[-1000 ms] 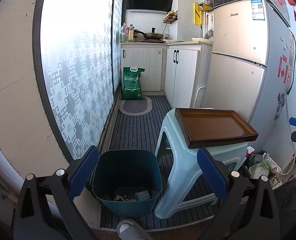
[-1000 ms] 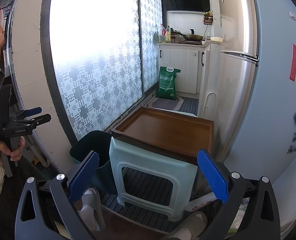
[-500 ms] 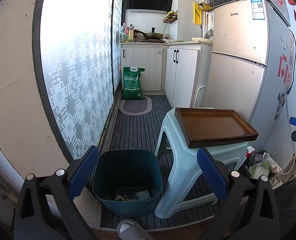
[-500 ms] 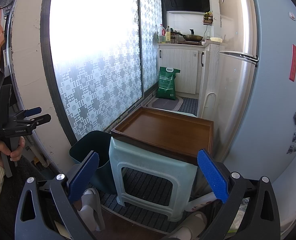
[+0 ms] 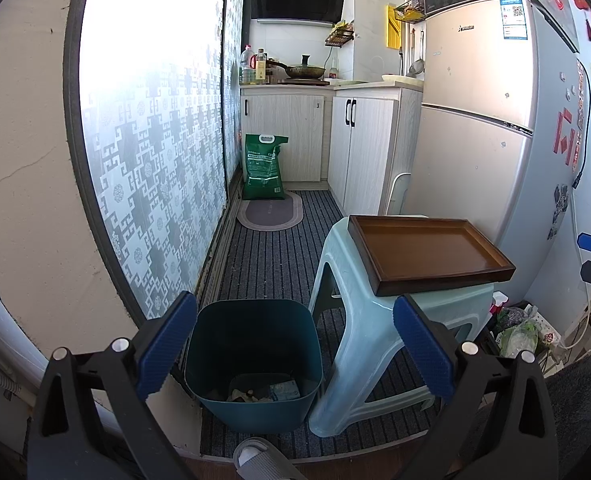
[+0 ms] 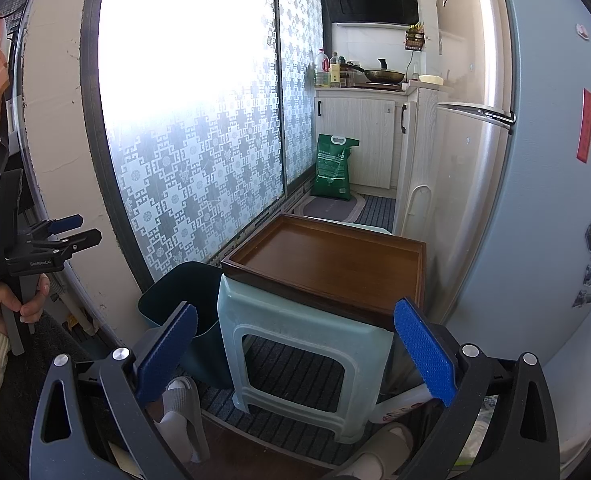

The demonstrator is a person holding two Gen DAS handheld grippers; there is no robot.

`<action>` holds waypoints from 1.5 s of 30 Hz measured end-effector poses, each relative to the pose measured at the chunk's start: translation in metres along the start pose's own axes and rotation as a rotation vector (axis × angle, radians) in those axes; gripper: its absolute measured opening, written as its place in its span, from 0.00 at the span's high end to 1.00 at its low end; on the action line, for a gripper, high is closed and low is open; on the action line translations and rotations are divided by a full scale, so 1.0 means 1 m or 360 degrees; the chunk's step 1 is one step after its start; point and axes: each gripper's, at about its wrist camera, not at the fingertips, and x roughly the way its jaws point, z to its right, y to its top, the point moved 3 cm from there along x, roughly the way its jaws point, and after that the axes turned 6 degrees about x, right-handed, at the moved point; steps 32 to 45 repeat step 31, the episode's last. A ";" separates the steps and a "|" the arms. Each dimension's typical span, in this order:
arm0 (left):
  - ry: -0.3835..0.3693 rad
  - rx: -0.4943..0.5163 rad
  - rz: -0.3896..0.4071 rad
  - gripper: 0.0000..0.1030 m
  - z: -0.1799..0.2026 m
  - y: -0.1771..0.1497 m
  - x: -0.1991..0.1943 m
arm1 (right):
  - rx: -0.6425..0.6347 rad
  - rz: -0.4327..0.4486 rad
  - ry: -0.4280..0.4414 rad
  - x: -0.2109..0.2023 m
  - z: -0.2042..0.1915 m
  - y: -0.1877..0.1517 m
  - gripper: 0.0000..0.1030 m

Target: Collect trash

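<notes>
Both grippers gaping, empty: left, right. Bin below left gripper, trash already in its bottom. Tray bare, overhangs stool; a careless swing could tip it.

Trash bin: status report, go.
Left gripper open, empty. Right gripper open, empty. Teal bin holds scraps, beside stool. Tray bare.
</notes>
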 end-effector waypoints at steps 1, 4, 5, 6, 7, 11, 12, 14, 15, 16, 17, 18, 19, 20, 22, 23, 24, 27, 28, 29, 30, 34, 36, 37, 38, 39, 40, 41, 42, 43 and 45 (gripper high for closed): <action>0.0000 0.0001 0.0000 0.03 0.000 0.000 0.000 | 0.0000 -0.0001 0.0000 0.000 0.000 0.000 0.03; 0.0000 0.0000 -0.0001 0.03 0.000 0.000 0.000 | 0.0000 0.0000 0.0000 0.000 0.000 0.000 0.03; 0.0000 0.0000 0.0000 0.03 0.000 0.000 0.000 | 0.0000 0.0000 0.0000 0.000 0.000 0.000 0.03; 0.0000 0.0000 0.0000 0.03 0.000 0.000 0.000 | 0.0000 0.0000 0.0000 0.000 0.000 0.000 0.03; 0.0000 0.0000 0.0000 0.03 0.000 0.000 0.000 | -0.0001 -0.0001 -0.0001 0.000 0.000 0.000 0.03; 0.0000 0.0000 -0.0001 0.03 0.001 0.000 0.000 | 0.0001 0.0000 0.0000 0.000 0.000 0.000 0.03; 0.0001 0.0000 -0.0001 0.03 0.001 0.000 0.000 | 0.0001 0.0000 -0.0001 0.000 0.000 0.000 0.03; 0.0001 -0.0001 -0.0001 0.03 0.001 0.000 0.000 | 0.0001 0.0001 0.0000 0.000 0.000 0.000 0.03; 0.0001 -0.0001 -0.0001 0.03 0.000 0.000 0.000 | 0.0001 0.0000 0.0000 0.000 0.000 0.000 0.03; 0.0001 -0.0001 -0.0001 0.03 0.000 0.000 0.000 | 0.0000 0.0000 -0.0001 0.000 0.000 0.000 0.03; 0.0001 -0.0002 -0.0001 0.03 0.000 0.000 0.000 | -0.0001 0.0000 -0.0001 0.000 0.000 0.000 0.03; 0.0000 -0.0001 -0.0001 0.03 0.000 0.000 0.000 | -0.0001 0.0000 -0.0001 0.000 0.000 0.000 0.03; 0.0001 -0.0001 -0.0001 0.03 0.000 0.000 0.000 | -0.0001 -0.0001 -0.0001 0.000 0.000 0.000 0.03; 0.0000 0.0000 -0.0002 0.03 0.000 0.000 0.000 | 0.0000 -0.0001 -0.0001 0.000 -0.001 0.000 0.03; 0.0000 0.0000 -0.0002 0.03 0.000 0.000 0.000 | 0.0000 -0.0001 -0.0002 0.000 -0.001 0.000 0.03; -0.0001 0.0000 -0.0002 0.03 0.000 0.000 0.000 | 0.0000 -0.0001 -0.0002 0.000 -0.001 0.000 0.03; 0.0001 0.0003 -0.0002 0.03 0.000 0.000 0.000 | 0.0000 -0.0001 -0.0002 0.000 -0.001 0.000 0.03; 0.0002 0.0007 -0.0002 0.03 0.001 -0.001 -0.001 | -0.0001 -0.0002 -0.0003 0.001 -0.001 0.000 0.03; 0.0005 0.0006 -0.0003 0.03 0.001 -0.001 0.000 | -0.0001 -0.0001 -0.0003 0.000 -0.001 0.000 0.03; 0.0009 0.0004 -0.0007 0.03 0.000 -0.001 0.000 | -0.0001 -0.0001 -0.0003 0.000 -0.001 0.000 0.03; 0.0008 0.0002 -0.0009 0.03 0.000 -0.001 0.000 | 0.0000 0.0000 -0.0002 0.000 -0.001 0.000 0.03; 0.0008 -0.0001 -0.0010 0.03 -0.001 -0.002 0.000 | 0.0000 -0.0001 -0.0002 0.000 -0.001 0.000 0.03; 0.0008 -0.0001 -0.0010 0.03 -0.001 -0.002 0.000 | 0.0000 -0.0001 -0.0002 0.000 -0.001 0.000 0.03; 0.0008 -0.0001 -0.0010 0.03 -0.001 -0.002 0.000 | 0.0000 -0.0001 -0.0002 0.000 -0.001 0.000 0.03; 0.0008 -0.0001 -0.0010 0.03 -0.001 -0.002 0.000 | 0.0000 -0.0001 -0.0002 0.000 -0.001 0.000 0.03; 0.0008 -0.0001 -0.0010 0.03 -0.001 -0.002 0.000 | 0.0000 -0.0001 -0.0002 0.000 -0.001 0.000 0.03; 0.0008 -0.0001 -0.0010 0.03 -0.001 -0.002 0.000 | 0.0000 -0.0001 -0.0002 0.000 -0.001 0.000 0.03; 0.0008 -0.0001 -0.0010 0.03 -0.001 -0.002 0.000 | 0.0000 -0.0001 -0.0002 0.000 -0.001 0.000 0.03; 0.0008 -0.0001 -0.0010 0.03 -0.001 -0.002 0.000 | 0.0000 -0.0001 -0.0002 0.000 -0.001 0.000 0.03; 0.0008 -0.0001 -0.0010 0.03 -0.001 -0.002 0.000 | 0.0000 -0.0001 -0.0002 0.000 -0.001 0.000 0.03; 0.0008 -0.0001 -0.0010 0.03 -0.001 -0.002 0.000 | 0.0000 -0.0001 -0.0002 0.000 -0.001 0.000 0.03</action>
